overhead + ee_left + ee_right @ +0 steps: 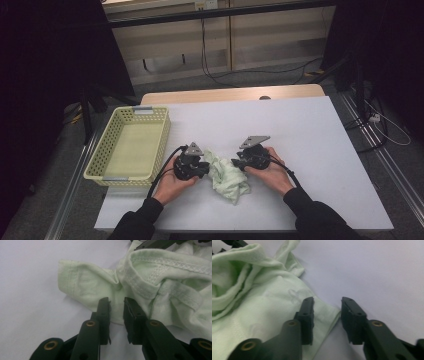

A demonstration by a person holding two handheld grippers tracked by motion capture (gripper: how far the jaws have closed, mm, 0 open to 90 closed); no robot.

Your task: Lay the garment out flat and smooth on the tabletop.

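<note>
Crumpled pale-green garment (227,175) lies on the white table (310,145) near the person's edge, between the two hands, bunched into a loose heap whose long axis runs from its upper left, beside the left gripper (200,167), down toward its lower right and the near table edge. In the left gripper view the left gripper (117,305) has its jaws parted by a narrow gap over the hem of a short sleeve that points off to the left of that view; a fold of the fabric (112,287) sits in the gap, but the pads do not press on it, so it is unclenched. A stitched collar or hem band runs across the upper right of that view. In the right gripper view the right gripper (327,305) also stands with its jaws apart: one jaw is over the garment (262,310), the other over bare table, with the cloth's corner edge lying between them, loose and ungripped. From above, the right gripper (239,161) meets the heap's right side. Farther off to the left, well apart from the cloth, a pale-yellow perforated basket (107,145) stands on the table's left edge, its long axis running away from the person.
</note>
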